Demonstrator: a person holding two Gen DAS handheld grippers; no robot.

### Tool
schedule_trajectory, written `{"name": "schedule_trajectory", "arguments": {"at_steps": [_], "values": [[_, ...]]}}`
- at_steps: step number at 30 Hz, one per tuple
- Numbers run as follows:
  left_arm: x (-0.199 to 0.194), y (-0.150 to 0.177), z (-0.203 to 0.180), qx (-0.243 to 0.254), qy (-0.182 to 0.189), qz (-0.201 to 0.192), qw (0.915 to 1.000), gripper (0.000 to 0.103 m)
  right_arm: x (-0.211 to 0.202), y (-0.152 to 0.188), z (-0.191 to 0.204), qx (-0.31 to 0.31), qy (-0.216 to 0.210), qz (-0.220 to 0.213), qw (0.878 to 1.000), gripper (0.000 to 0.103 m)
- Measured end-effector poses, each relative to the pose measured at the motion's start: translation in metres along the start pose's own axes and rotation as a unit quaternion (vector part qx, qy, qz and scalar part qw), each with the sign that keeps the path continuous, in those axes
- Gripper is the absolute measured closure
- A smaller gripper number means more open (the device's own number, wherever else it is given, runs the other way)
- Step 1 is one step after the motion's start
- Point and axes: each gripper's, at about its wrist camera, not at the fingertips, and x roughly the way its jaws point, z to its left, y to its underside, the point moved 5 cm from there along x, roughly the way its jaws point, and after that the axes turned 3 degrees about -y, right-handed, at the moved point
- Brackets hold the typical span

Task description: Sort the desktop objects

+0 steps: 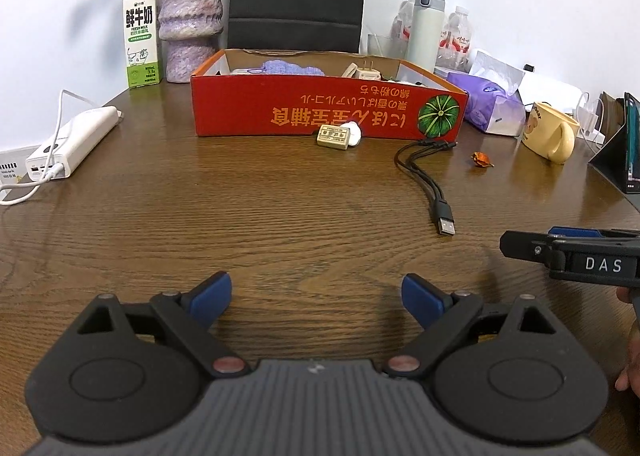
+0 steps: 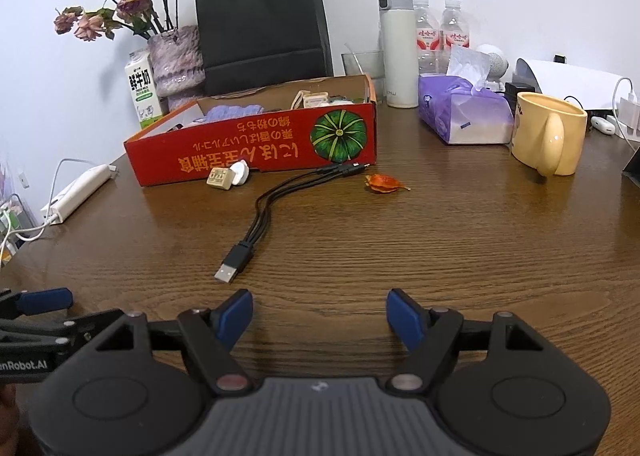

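The left gripper [image 1: 316,298] hangs over the brown wood-grain surface [image 1: 240,216] with its blue-padded fingers [image 1: 212,296] spread wide and nothing between them. The right gripper [image 2: 320,314] is likewise wide open and empty, low over the same surface; its black frame shows at the right edge of the left wrist view, just beside the left gripper.

Ahead of the right gripper and slightly to its left lies the black multi-headed USB charging cable [image 2: 260,216], its silver plug end nearest the fingers and its three small heads fanned out toward the far side. From the left gripper the same cable [image 1: 428,172] lies ahead and to the right.

Farther ahead stands the open red cardboard box with a green pumpkin printed on its side [image 2: 256,152], holding a lilac cloth and a beige plug among other items. Touching the box's near wall are a small beige rectangular eraser-like block [image 2: 219,177] and a white round object [image 2: 240,172], side by side. To the right of the cable's heads lies a dried orange husk [image 2: 382,182].

Ahead and to the right of the right gripper stand a yellow ceramic mug [image 2: 548,132] and a purple tissue pack [image 2: 460,116]. Well to the left of the left gripper lies a white power bank with a white cord [image 1: 72,144].
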Motion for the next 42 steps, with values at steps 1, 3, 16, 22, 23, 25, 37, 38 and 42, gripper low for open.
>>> {"name": "schedule_trajectory", "arguments": {"at_steps": [1,3,16,22,23,25,37,38,42], "values": [[0.0,0.0,0.0,-0.001,0.0,0.0,1.0,0.009,0.0,0.0,-0.001,0.0,0.0,0.0,1.0,0.03],[0.0,0.0,-0.001,-0.002,0.0,0.0,1.0,0.009,0.0,0.0,0.0,-0.001,0.001,0.0,1.0,0.03],[0.0,-0.001,0.001,-0.005,0.003,0.0,1.0,0.009,0.001,-0.001,-0.003,-0.003,0.002,0.001,1.0,0.03],[-0.001,-0.002,0.002,-0.008,0.006,-0.001,0.9999,0.009,0.001,-0.001,-0.003,-0.006,0.005,0.002,1.0,0.029],[-0.001,-0.002,0.002,-0.009,0.007,-0.001,0.9999,0.009,0.002,-0.001,-0.003,-0.007,0.006,0.003,1.0,0.029],[-0.001,-0.001,0.002,-0.011,0.009,-0.002,0.9999,0.009,0.002,-0.001,-0.002,-0.011,0.009,0.004,1.0,0.029],[0.001,-0.005,0.003,-0.016,0.015,0.002,0.9998,0.008,0.003,-0.002,-0.003,-0.014,0.01,0.008,1.0,0.029],[0.002,-0.007,0.004,-0.02,0.019,0.003,0.9996,0.008,0.004,-0.003,-0.003,-0.016,0.011,0.011,1.0,0.029],[0.006,-0.023,0.004,-0.014,0.026,-0.008,0.9995,0.008,0.0,-0.014,-0.011,-0.013,0.018,0.006,1.0,0.03]]}}
